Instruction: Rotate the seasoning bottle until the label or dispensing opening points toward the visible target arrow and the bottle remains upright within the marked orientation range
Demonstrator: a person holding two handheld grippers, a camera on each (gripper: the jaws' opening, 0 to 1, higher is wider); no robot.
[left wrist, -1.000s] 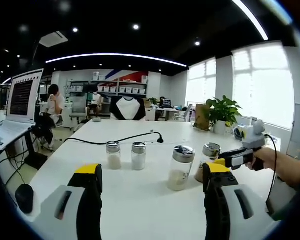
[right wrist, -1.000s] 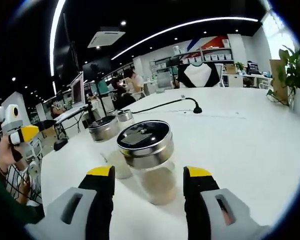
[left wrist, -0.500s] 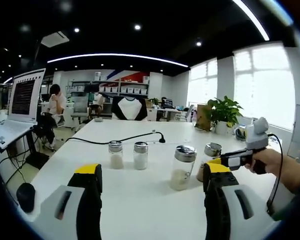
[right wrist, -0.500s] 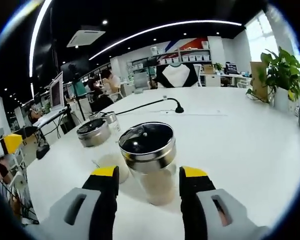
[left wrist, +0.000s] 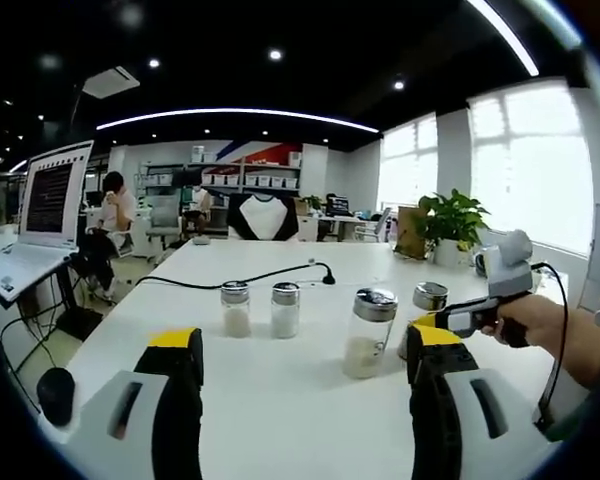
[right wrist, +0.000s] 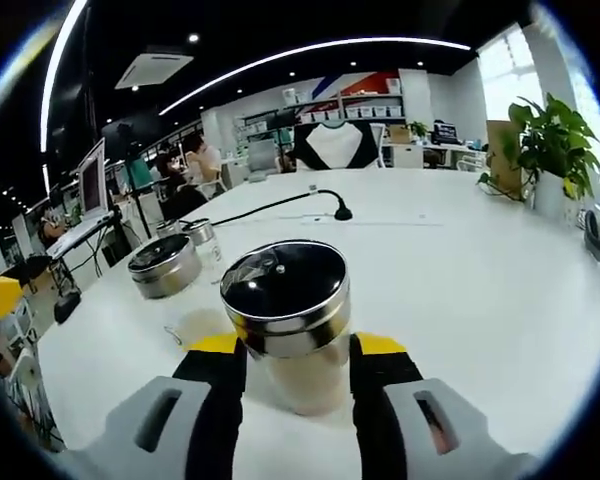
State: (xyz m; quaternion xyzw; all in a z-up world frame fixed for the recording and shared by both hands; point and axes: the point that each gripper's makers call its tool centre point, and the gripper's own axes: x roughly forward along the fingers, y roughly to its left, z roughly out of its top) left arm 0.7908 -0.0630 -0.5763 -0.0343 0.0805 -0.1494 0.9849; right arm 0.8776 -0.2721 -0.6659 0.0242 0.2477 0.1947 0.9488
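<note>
Your right gripper (right wrist: 295, 365) has its fingers narrowed onto the seasoning bottle (right wrist: 290, 325), which stands upright on the tabletop (right wrist: 480, 270) just beside a second steel-lidded jar (right wrist: 165, 265). Twist slowly about the bottle's own axis and keep the base flat; no target arrow is discernible, so check the lid's opening as you turn. Your left gripper (left wrist: 298, 365) hovers level, fingers wide and empty, well short of the bottle.

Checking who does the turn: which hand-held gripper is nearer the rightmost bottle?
Right. The right hand-held gripper has its jaws on both sides of the bottle. The left hand-held gripper hangs back over the table, well short of it.
</note>
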